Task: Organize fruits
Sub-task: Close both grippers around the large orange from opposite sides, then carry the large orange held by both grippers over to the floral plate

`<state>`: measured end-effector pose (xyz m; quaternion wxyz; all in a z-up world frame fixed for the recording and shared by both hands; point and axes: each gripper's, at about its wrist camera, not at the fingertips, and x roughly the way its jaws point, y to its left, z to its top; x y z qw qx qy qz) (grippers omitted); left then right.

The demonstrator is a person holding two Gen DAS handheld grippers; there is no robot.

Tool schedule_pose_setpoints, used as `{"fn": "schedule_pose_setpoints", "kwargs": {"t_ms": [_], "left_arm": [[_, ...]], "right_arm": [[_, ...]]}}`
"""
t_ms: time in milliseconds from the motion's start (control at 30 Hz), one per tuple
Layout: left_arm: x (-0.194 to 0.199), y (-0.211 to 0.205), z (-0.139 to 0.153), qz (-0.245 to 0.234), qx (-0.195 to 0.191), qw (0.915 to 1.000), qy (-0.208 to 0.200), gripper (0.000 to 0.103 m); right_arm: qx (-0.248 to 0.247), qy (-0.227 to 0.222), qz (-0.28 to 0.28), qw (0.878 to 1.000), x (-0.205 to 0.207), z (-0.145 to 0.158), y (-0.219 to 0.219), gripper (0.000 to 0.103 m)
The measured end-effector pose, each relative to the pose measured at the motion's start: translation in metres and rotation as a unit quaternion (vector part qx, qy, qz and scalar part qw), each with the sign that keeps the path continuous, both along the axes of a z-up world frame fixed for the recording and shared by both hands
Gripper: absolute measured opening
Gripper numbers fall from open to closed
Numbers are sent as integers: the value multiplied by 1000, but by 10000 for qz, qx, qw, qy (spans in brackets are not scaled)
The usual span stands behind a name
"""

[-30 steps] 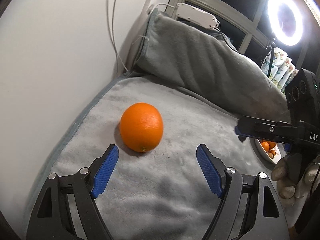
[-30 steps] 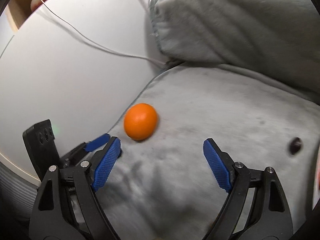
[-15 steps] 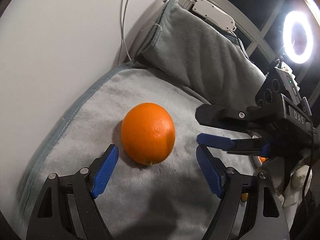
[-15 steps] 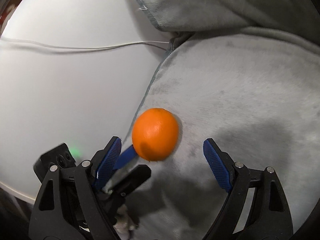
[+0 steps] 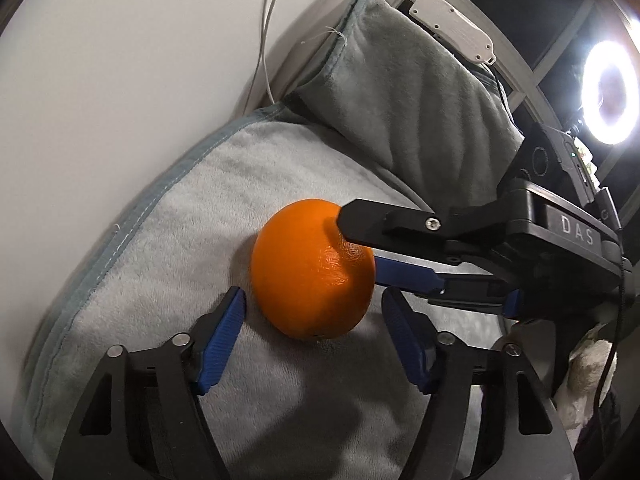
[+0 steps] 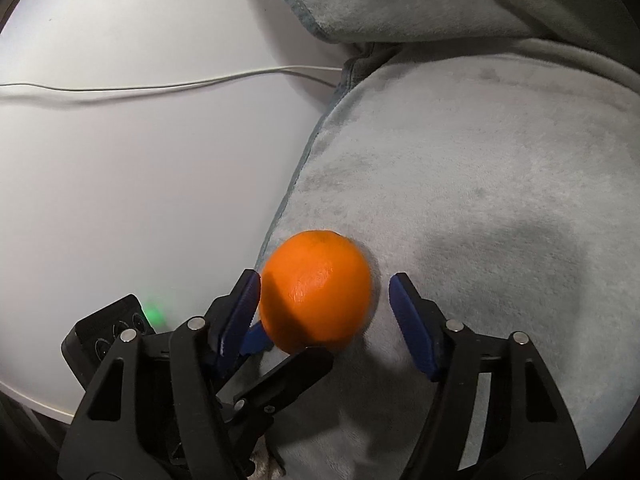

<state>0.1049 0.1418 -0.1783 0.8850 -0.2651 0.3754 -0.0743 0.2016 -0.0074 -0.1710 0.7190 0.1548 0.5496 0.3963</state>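
One orange (image 5: 312, 268) lies on a grey fleece blanket (image 5: 180, 216) near its left edge. My left gripper (image 5: 314, 338) is open with its blue pads on either side of the orange's near part. My right gripper (image 6: 324, 310) is open too and straddles the same orange (image 6: 316, 290); in the left wrist view its black finger (image 5: 384, 228) lies over the top of the fruit. I cannot tell whether any pad touches the orange.
A white wall (image 5: 120, 80) with a white cable (image 5: 264, 40) runs along the blanket's left edge. A folded grey blanket bolster (image 5: 404, 92) rises behind. A ring light (image 5: 608, 92) glares at far right. The left gripper's body (image 6: 120, 332) sits under the right one.
Both grippers have closed in on the orange. The right gripper has swung in from the right until its fingers are around the fruit. The orange has stayed in place.
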Motion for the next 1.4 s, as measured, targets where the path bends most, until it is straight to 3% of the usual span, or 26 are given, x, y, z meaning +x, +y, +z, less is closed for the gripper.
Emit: {"fn": "schedule_pose_setpoints", "kwargs": {"t_ms": [67, 767, 1400], "left_arm": [[0, -2, 0, -22, 49, 10000, 11, 59], [-19, -26, 26, -86, 500, 9984, -235, 58], [-33, -99, 56, -580, 809, 9929, -647, 58]], "right_arm": [[5, 9, 33, 10000, -1, -3, 3, 66], [178, -286, -40, 9994, -19, 16, -11, 63], [562, -628, -534, 9950, -45, 44, -91, 63]]}}
